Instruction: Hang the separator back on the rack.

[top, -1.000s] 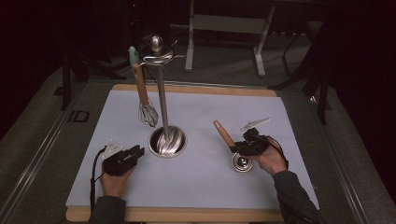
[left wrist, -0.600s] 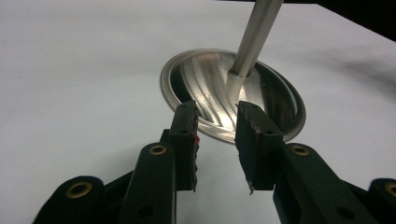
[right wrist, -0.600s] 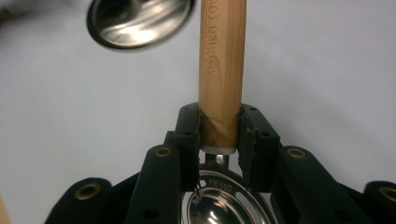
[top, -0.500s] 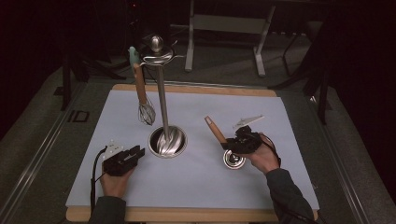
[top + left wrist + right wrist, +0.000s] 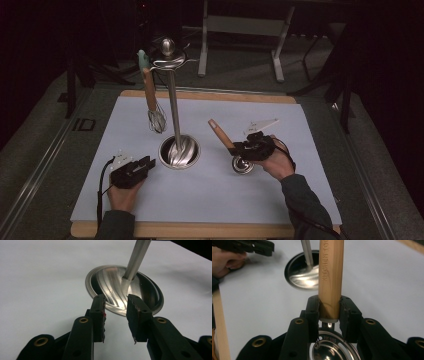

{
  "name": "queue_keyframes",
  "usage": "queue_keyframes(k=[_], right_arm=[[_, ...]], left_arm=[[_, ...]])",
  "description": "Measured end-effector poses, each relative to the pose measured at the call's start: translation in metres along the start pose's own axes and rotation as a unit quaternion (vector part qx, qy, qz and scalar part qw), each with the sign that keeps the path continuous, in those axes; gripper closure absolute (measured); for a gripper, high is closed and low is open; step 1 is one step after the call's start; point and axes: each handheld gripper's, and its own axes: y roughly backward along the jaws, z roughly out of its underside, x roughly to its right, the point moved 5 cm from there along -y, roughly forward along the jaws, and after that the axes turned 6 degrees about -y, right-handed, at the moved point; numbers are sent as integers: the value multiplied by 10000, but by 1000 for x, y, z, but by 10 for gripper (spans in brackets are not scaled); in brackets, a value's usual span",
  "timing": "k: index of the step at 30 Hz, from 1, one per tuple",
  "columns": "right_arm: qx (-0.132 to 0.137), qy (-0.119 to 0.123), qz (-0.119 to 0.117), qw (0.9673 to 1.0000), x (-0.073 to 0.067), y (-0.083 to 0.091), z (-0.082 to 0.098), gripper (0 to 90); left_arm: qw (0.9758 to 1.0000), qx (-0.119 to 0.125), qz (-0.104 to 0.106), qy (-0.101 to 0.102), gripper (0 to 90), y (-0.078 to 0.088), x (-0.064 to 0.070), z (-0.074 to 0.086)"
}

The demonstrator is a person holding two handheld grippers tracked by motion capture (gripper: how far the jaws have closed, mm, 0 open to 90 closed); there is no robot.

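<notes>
A steel utensil stand rises from its round base (image 5: 179, 151) at mid-table, and a wooden-handled whisk (image 5: 156, 119) hangs from a hook at its top. My right gripper (image 5: 235, 146) is shut on the wooden handle (image 5: 220, 133) of a small steel ladle, whose bowl (image 5: 242, 165) hangs just above the mat. In the right gripper view the pads (image 5: 313, 312) clamp the handle (image 5: 330, 270) near its lower end. My left gripper (image 5: 147, 162) lies left of the base. Its jaws have just been opening with nothing between them, and its fingertips (image 5: 135, 315) point at the base rim (image 5: 147, 290).
A pale mat (image 5: 310, 150) covers a wooden board (image 5: 200, 229). The stand's pole (image 5: 173, 105) is tall and stands between the two hands. Dark floor and metal furniture legs (image 5: 277, 55) lie beyond the far edge.
My right hand has carried the ladle left and upward, off the mat, toward the stand. The left hand has stayed put.
</notes>
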Motion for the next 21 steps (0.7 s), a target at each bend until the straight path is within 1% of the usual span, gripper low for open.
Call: queue_keyframes(k=[1,6,10,18,21], right_arm=[[16,54,-6,10000,0,1,-2,710],[154,173,37,9997,-2,6,-12,710],[307,291,36,9991,-5,10,-19,710],[529,402,3,9978,-12,13,-32,710],[566,444,-12,9974,-14,13,-35,710]], left_arm=[[10000,-1,-1,-1,684,0,0,0],[10000,5,-2,14,684,0,0,0],[10000,4,-2,22,683,0,0,0],[10000,10,-13,31,681,0,0,0],[10000,6,-13,30,681,0,0,0]])
